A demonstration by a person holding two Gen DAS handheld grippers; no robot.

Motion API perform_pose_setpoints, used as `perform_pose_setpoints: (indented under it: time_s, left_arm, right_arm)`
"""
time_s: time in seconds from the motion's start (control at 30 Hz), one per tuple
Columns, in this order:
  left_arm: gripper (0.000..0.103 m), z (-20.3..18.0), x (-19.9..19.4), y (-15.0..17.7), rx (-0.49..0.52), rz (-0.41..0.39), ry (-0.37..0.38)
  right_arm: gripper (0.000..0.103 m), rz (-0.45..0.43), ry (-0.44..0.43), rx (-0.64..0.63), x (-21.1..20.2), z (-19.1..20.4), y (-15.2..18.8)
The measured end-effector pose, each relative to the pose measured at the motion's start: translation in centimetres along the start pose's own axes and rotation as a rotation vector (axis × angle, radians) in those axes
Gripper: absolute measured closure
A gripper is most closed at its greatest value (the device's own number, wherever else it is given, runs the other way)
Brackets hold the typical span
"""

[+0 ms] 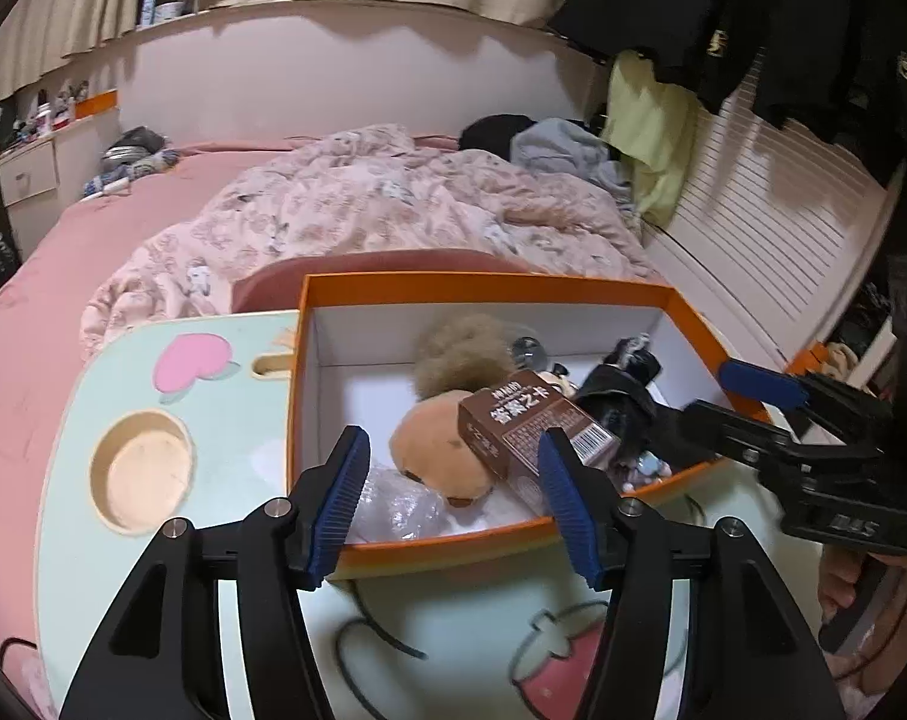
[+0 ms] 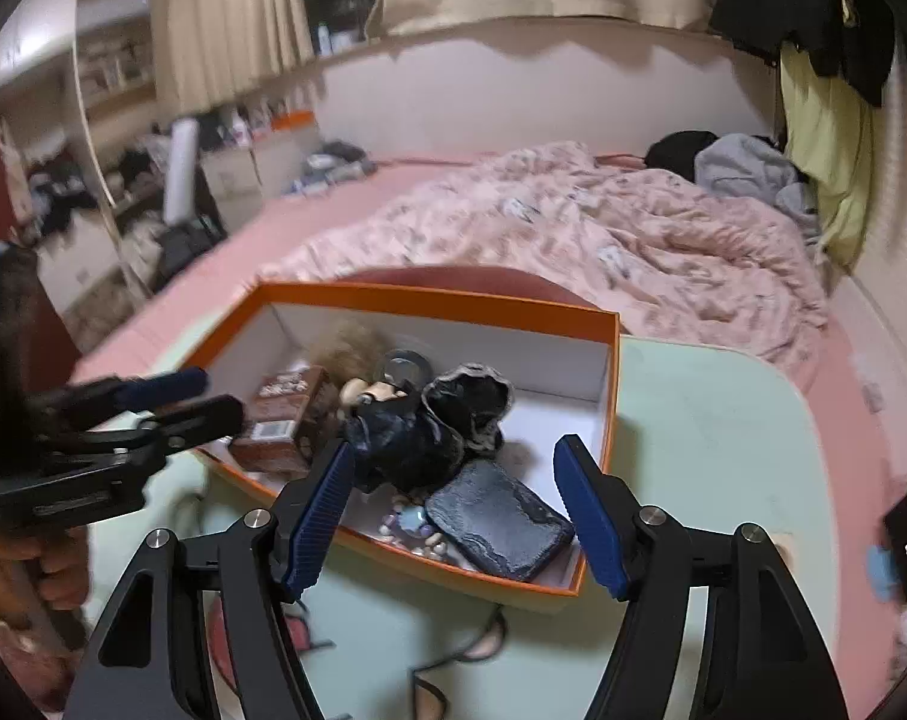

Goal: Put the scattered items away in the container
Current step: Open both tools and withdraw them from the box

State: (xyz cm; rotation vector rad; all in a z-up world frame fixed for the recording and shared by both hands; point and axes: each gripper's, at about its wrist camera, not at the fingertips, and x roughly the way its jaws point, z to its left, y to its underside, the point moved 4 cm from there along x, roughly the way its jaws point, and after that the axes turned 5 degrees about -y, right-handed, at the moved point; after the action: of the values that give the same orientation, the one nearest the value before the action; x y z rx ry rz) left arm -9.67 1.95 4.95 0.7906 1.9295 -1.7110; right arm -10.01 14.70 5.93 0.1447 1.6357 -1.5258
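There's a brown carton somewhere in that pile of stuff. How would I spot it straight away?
Start at the orange box with white inner walls, standing on the pale green table at the foot of the pink bed. Inside, toward its left half, the brown carton leans on a tan plush toy. It is the only hard, straight-edged thing there, with white lettering and a barcode.

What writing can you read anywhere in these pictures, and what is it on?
"管家之卡": large white characters on the brown carton lying in the orange box.
Smaller print and the barcode on that carton: too small to read.
Raised letters on the right gripper body, seen upside down: unclear.
Gold emblems on the hanging dark clothes: not readable.
Bottles on the window ledge: labels too small.
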Motion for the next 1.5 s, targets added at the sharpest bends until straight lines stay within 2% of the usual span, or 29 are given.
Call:
perform_pose_setpoints:
  time_s: [0.3,0.47,0.5,0.53,0.6,0.7,0.77,0.83,0.93,1.0,1.07,1.2,1.3,1.37,1.5]
  left_arm:
    - [0.043,-1.5,-1.0,0.9,0.026,-0.021,0.021]
    - [0.043,-0.7,-2.2,0.6,-0.034,-0.089,0.038]
    - [0.042,-0.6,-3.0,0.6,-0.05,-0.112,0.037]
    - [0.032,-0.6,-3.7,0.6,-0.056,-0.128,0.03]
    - [0.02,-0.6,-5.3,0.8,-0.062,-0.16,-0.009]
    - [0.02,-0.7,-7.0,1.8,-0.067,-0.178,-0.038]
    - [0.02,-0.6,-7.1,2.9,-0.083,-0.152,-0.04]
    - [0.02,-0.7,-6.2,4.4,-0.095,-0.107,-0.024]
    - [0.02,-1.3,-4.4,5.8,-0.054,-0.023,-0.047]
    - [0.02,-1.8,-3.5,6.7,-0.028,0.008,-0.079]
    - [0.02,-2.2,-2.8,7.4,-0.024,0.036,-0.073]
    - [0.019,-2.5,-0.8,8.5,-0.006,0.137,-0.1]
    - [0.017,-2.8,-0.5,8.7,0.038,0.134,-0.154]
    - [0.002,-3.2,-0.1,9.0,0.07,0.146,-0.178]
    - [0.0,-3.1,-0.1,9.0,0.055,0.145,-0.178]
  right_arm:
    - [0.034,0.052,0.051,-0.044,-0.8,-0.3,1.5]
    - [0.034,-0.006,0.058,-0.017,-1.8,0.0,1.7]
    - [0.034,-0.019,0.064,-0.019,-2.2,0.4,1.7]
    - [0.033,-0.033,0.076,-0.026,-2.7,0.8,1.7]
    - [0.023,-0.067,0.1,-0.057,-3.8,2.0,1.8]
    - [0.012,-0.098,0.117,-0.073,-5.4,3.5,2.4]
    - [0.008,-0.099,0.119,-0.063,-5.9,4.0,3.0]
    - [0.008,-0.085,0.11,-0.037,-6.0,4.3,3.9]
    - [0.008,-0.042,0.103,0.012,-5.4,3.9,5.6]
    - [0.008,-0.007,0.122,0.036,-4.8,3.6,6.8]
    - [0.008,0.031,0.157,0.049,-4.0,3.2,7.9]
    - [0.008,0.127,0.215,0.085,-2.1,1.7,9.5]
    - [0.007,0.158,0.181,0.123,-1.4,1.0,10.1]
    - [0.0,0.166,0.191,0.127,-1.2,0.7,10.3]
    - [0.0,0.176,0.206,0.108,-1.4,0.6,10.8]
